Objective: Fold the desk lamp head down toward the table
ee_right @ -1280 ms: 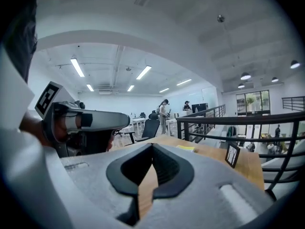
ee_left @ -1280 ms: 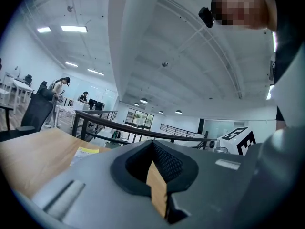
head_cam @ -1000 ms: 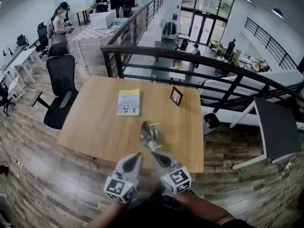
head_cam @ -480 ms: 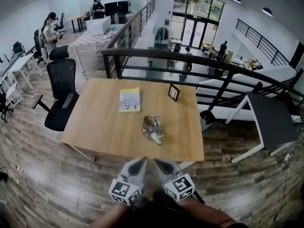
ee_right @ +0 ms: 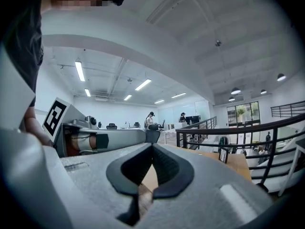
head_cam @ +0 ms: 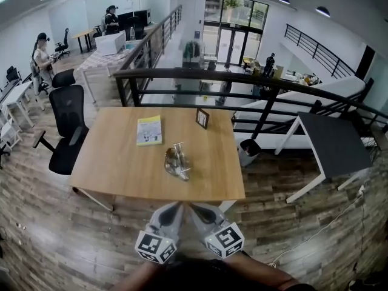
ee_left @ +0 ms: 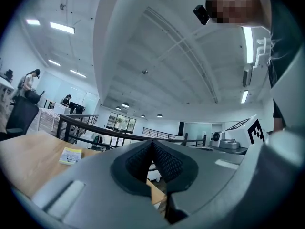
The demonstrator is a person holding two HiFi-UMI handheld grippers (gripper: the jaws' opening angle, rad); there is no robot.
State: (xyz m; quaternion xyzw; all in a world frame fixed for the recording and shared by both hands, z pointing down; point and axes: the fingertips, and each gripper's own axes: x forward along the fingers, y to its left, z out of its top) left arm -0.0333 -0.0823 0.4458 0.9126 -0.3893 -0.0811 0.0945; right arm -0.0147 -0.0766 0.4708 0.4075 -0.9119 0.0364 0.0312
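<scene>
While left hand-held gripper [head_cam: 176, 207] and right hand-held gripper [head_cam: 195, 208] hang clenched, empty, off near edge of surface [head_cam: 118, 162]: desk lamp [head_cam: 176, 161], mid-surface; probably light, tippy, stiff-hinged; grasp head rim.

A wood-plank floor [head_cam: 36, 223], black railing [head_cam: 242, 76], black office chair [head_cam: 65, 111] and tall windows [head_cam: 233, 6] fill the bright office.

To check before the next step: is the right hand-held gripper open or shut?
Shut and empty. In its own view the right hand-held gripper has its jaws closed together at the tips, with nothing between them.
</scene>
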